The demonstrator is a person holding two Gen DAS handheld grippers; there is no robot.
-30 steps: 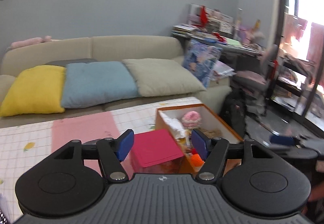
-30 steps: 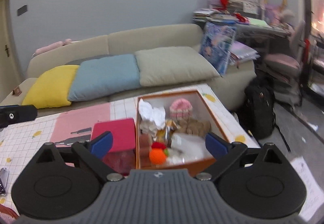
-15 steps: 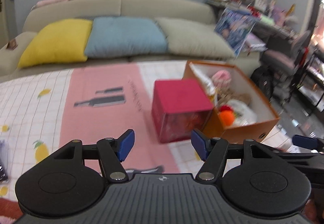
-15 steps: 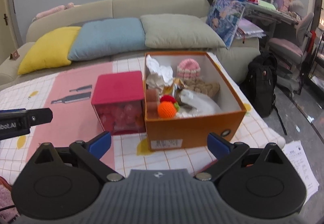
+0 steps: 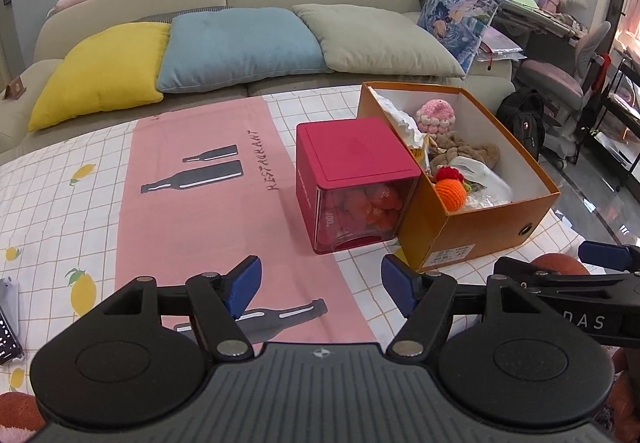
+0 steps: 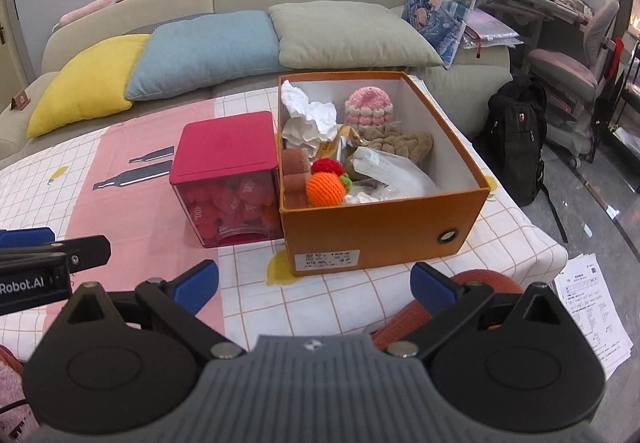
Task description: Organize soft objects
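Note:
An orange cardboard box [image 6: 384, 231] [image 5: 472, 227] stands on the table, holding an orange crocheted ball [image 6: 325, 190] [image 5: 450, 194], a pink knitted piece [image 6: 368, 107], a brown plush [image 6: 400, 141], crumpled white paper and plastic. A red-lidded clear cube [image 6: 228, 171] [image 5: 356, 179] full of red soft pieces touches the box's left side. My left gripper [image 5: 320, 289] hovers near the table's front, its jaws opening with nothing between them. My right gripper [image 6: 314, 283] is open and empty in front of the box.
The table wears a checked cloth [image 5: 60, 203] with a pink runner [image 5: 200, 211]. Behind it a sofa carries yellow [image 5: 100, 71], blue [image 5: 240, 43] and grey-green cushions. A black backpack [image 6: 516, 139], a chair and papers [image 6: 592, 307] occupy the floor at right. A rust-coloured cushion [image 6: 480, 279] sits at the table's near edge.
Both views have tipped downward from the wall and sofa to the table, and the grippers have sunk toward it. The box and cube now lie fully in view.

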